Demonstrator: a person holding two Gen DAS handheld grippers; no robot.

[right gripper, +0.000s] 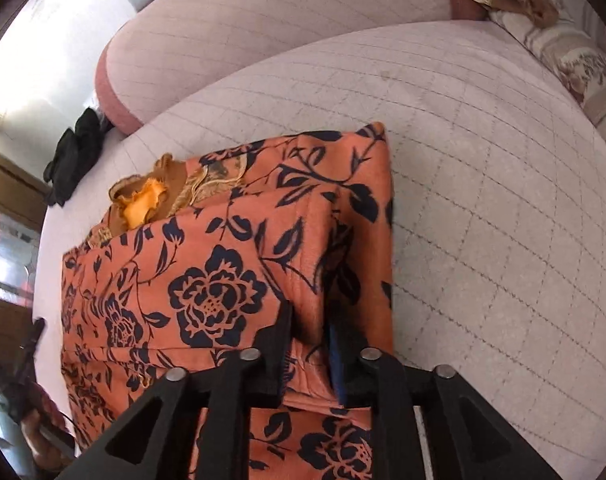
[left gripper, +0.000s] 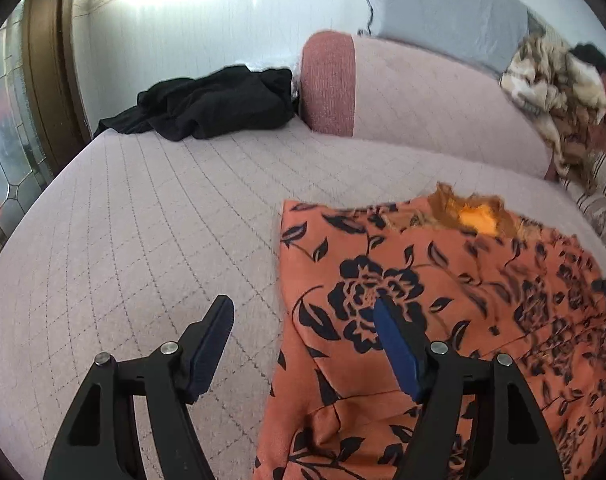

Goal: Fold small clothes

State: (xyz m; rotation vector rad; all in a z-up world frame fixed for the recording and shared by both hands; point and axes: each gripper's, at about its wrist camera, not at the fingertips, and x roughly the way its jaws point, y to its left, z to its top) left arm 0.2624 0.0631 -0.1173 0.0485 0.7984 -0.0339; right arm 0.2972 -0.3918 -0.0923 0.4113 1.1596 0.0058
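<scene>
Orange floral cloth (left gripper: pixel 443 320), printed with dark navy roses and leaves, lying partly folded on the quilted pale-pink sofa seat (left gripper: pixel 143 220). Landmark for everything else: that garment. At its far edge, a frilled yellow-orange lining (left gripper: pixel 477 220) peeking out of an opening. Left gripper (left gripper: pixel 303 308) spread wide at the garment's left border: left finger over bare quilt just beside the cloth, right finger with its blue pad over the printed fabric, nothing pinched between them. Contact between that pad and the cloth: cannot tell.

From the right wrist view, right gripper (right gripper: pixel 309 320) closed down on a raised ridge of the garment (right gripper: pixel 223 280) near its right edge, a fold of orange cloth bunched between the two fingers. Garment's right side doubled over into a straight edge, with bare quilt beyond it.

Well beyond the garment's far left corner, a crumpled black garment (left gripper: pixel 219 104) against the pink-ended bolster (left gripper: pixel 331 84). Behind the garment, running along the sofa back, the same quilted bolster. Above the bolster, a grey pillow (left gripper: pixel 447 12). Far right of the garment, a heap of beige-and-brown patterned fabric (left gripper: pixel 555 84) draped over the bolster's end, with a striped floral cushion (left gripper: pixel 603 208) below it. Far left, a wooden door frame with patterned glass (left gripper: pixel 7 140).
</scene>
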